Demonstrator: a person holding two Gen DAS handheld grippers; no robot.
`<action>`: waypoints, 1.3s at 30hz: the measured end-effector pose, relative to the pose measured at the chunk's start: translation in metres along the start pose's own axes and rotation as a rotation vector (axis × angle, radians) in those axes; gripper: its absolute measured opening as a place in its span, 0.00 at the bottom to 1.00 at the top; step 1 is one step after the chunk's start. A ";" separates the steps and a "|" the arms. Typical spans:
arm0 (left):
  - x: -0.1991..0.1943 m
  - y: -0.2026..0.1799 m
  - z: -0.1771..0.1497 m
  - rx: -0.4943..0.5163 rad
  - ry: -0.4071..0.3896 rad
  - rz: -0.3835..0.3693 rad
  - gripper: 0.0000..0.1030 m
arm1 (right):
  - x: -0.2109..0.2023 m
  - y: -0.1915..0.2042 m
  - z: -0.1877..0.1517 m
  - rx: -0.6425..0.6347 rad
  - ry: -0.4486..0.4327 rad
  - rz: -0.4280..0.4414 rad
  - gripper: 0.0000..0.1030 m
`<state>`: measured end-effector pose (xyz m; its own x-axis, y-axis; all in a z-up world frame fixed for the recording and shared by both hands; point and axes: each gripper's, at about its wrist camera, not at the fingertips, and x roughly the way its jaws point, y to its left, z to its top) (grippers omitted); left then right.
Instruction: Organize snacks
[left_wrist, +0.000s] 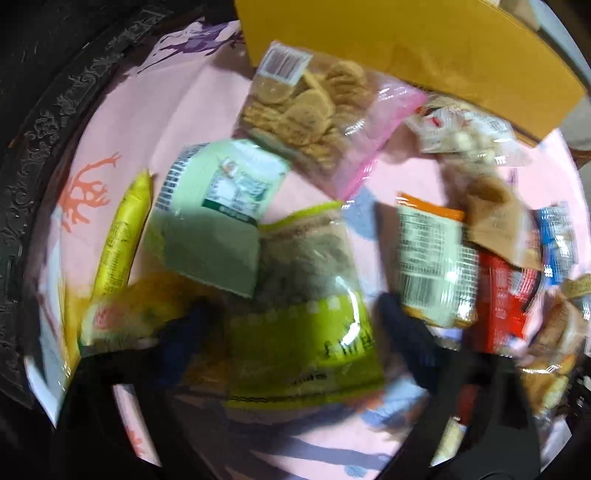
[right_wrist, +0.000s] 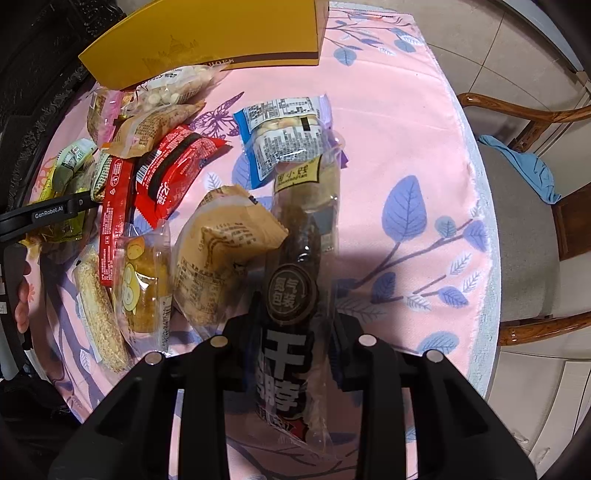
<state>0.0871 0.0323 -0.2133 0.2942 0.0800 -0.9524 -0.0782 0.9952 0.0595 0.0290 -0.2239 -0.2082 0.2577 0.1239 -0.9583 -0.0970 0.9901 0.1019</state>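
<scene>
Clamped in the right tool (right_wrist: 291, 314), a long dark clear-wrapped sausage packet (right_wrist: 295, 266) hangs over the pink surface (right_wrist: 406, 147). Left tool (left_wrist: 288, 325) straddles a green-labelled clear snack bag (left_wrist: 306, 314), half-open; next it likely needs squeezing and lifting.

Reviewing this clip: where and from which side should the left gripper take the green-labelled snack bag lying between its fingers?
Grip the green bag across its short width at the labelled lower half, coming from above. It lies flat on the cloth, long axis running away from the left gripper, so the fingers straddle both long edges; its neighbours crowd those edges.
</scene>
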 end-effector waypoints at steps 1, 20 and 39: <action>-0.002 -0.003 -0.001 0.031 -0.004 0.011 0.62 | 0.000 0.000 0.000 0.001 -0.001 -0.002 0.30; -0.090 0.043 -0.020 -0.079 -0.141 -0.186 0.59 | -0.063 0.004 0.010 -0.020 -0.217 -0.027 0.25; -0.138 -0.017 0.104 -0.025 -0.306 -0.284 0.59 | -0.108 0.057 0.127 -0.054 -0.406 0.133 0.25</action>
<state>0.1469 0.0099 -0.0516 0.5764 -0.1807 -0.7970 0.0253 0.9787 -0.2037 0.1179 -0.1723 -0.0648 0.5959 0.2770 -0.7538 -0.2026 0.9601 0.1927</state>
